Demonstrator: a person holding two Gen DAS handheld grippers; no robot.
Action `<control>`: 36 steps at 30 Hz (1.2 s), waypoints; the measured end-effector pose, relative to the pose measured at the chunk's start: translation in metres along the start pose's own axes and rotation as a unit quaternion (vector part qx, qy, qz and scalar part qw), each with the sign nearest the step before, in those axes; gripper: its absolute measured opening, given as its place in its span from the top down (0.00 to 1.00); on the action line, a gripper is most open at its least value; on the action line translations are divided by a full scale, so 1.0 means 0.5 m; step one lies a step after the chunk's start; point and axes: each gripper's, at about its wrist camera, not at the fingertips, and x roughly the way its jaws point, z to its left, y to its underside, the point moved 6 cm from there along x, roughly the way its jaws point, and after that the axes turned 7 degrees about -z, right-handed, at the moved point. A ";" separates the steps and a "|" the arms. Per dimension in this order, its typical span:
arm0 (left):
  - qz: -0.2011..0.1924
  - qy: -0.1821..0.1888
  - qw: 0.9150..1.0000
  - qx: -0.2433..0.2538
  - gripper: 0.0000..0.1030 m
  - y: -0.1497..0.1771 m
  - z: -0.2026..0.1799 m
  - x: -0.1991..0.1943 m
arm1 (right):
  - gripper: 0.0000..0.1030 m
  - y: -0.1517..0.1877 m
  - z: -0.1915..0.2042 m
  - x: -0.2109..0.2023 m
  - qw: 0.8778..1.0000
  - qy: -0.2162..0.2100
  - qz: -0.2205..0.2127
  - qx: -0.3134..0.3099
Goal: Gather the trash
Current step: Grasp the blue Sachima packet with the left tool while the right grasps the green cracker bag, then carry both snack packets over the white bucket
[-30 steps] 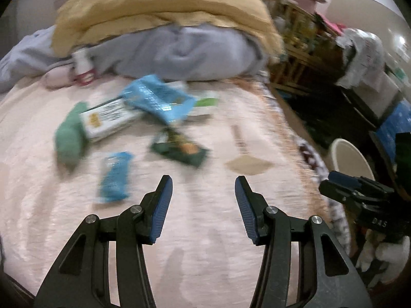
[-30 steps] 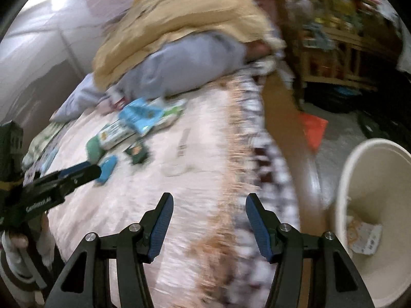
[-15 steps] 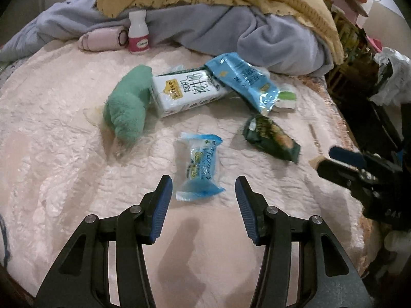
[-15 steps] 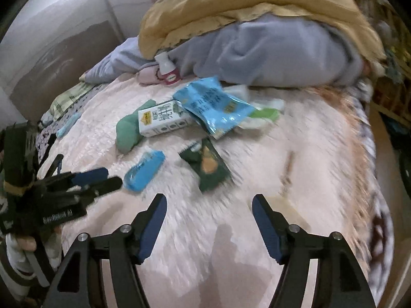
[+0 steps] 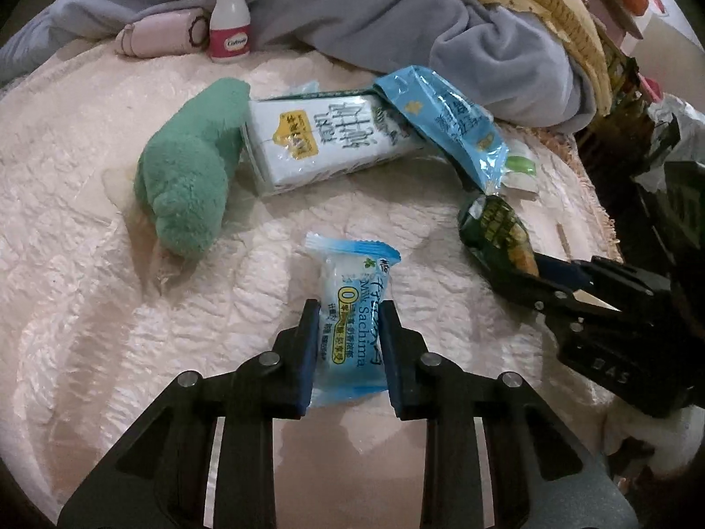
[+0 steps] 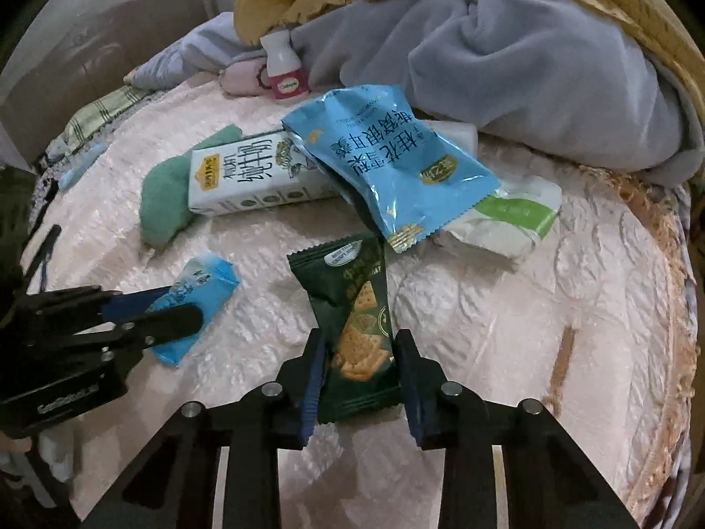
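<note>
A light blue Sachima snack packet [image 5: 352, 273] lies on the pale pink bedspread [image 5: 88, 308]. My left gripper [image 5: 348, 313] has its pads against the packet's two sides, and its jaws are closing on it. The same packet [image 6: 207, 280] shows at the left of the right wrist view, in the left gripper [image 6: 176, 308]. A dark green cracker packet [image 6: 352, 291] sits between the pads of my right gripper [image 6: 359, 339], which is shut on it. From the left wrist view, that green packet [image 5: 493, 225] and the right gripper [image 5: 542, 273] are at the right.
Further back lie a white milk carton [image 5: 326, 141], a large blue snack bag [image 5: 445, 119], a white-and-green packet [image 6: 506, 216] and a green plush item [image 5: 189, 176]. A small white bottle [image 5: 230, 22] stands by the grey blanket [image 6: 506, 66]. The fringed bed edge [image 6: 652, 220] runs along the right.
Both grippers came down over the bed. The left one closed around the light blue packet, and the right one swung in from the bed's edge and closed on the green packet.
</note>
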 end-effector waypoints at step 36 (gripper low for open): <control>-0.089 0.025 0.991 0.102 0.78 0.053 -0.259 -0.181 | 0.71 0.144 -0.057 -0.350 0.988 -0.003 -0.116 0.103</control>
